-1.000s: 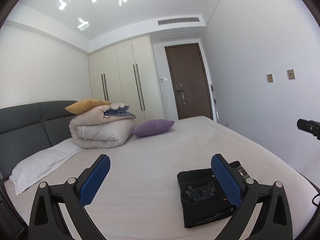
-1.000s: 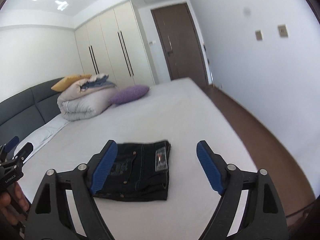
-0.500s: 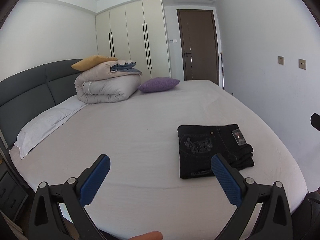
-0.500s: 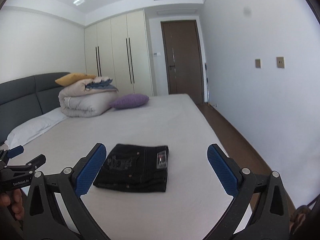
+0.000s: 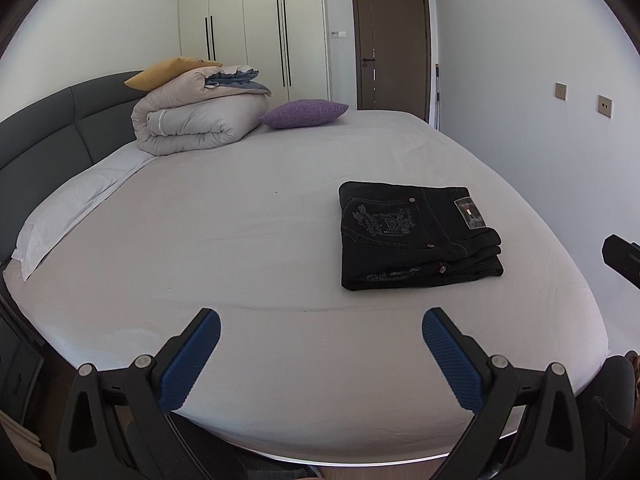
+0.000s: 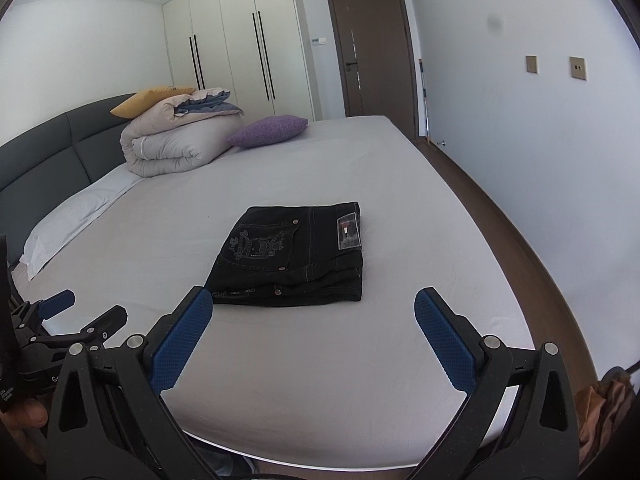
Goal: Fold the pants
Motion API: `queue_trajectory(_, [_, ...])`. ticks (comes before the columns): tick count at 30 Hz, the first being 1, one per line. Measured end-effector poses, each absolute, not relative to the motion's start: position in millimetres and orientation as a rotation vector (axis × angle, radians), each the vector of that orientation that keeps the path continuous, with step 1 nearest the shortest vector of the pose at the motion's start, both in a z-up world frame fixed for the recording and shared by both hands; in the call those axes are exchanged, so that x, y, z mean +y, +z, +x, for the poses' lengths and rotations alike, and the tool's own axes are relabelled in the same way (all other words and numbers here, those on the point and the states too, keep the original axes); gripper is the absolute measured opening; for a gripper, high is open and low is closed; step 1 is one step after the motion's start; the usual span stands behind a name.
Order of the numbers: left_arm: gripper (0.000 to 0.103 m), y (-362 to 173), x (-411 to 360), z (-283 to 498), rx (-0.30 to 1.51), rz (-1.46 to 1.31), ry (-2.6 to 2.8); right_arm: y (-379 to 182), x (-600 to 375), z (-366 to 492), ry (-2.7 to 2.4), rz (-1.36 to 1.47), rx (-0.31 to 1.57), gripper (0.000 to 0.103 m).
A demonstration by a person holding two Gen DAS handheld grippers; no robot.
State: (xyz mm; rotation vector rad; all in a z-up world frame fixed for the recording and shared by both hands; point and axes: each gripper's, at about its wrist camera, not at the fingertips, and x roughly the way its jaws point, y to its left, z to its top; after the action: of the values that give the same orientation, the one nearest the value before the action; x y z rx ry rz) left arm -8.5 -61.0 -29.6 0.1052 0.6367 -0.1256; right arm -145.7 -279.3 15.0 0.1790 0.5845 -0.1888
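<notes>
On the bed (image 5: pixel 240 240) lies one folded pants (image 5: pixel 416 236); both grippers' fingers (image 5: pixel 192 356) spread wide, empty.

Your left tongs (image 5: pixel 320 354) gape wide and empty above the bed (image 5: pixel 240 240), well short of the folded black jeans (image 5: pixel 416 236).

pants: 1, folded (image 5: pixel 416 236) (image 6: pixel 292 256); 1 o'clock
grippers: 2; left gripper (image 5: pixel 320 354), right gripper (image 6: pixel 312 338)
cushions: 2; purple cushion (image 5: pixel 304 113), yellow cushion (image 5: pixel 168 72); 11 o'clock
duvet: 1 (image 5: pixel 196 120)
pillow: 1 (image 5: pixel 68 216)
wall plates: 2 (image 5: pixel 561 91)
</notes>
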Motion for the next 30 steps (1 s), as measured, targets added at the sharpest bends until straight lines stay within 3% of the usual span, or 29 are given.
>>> queue_trajectory(30, [0.103, -37, -58, -4, 0.672, 0.076, -0.132, -17, -279, -117, -0.201, 0.184, 0.684, 0.103])
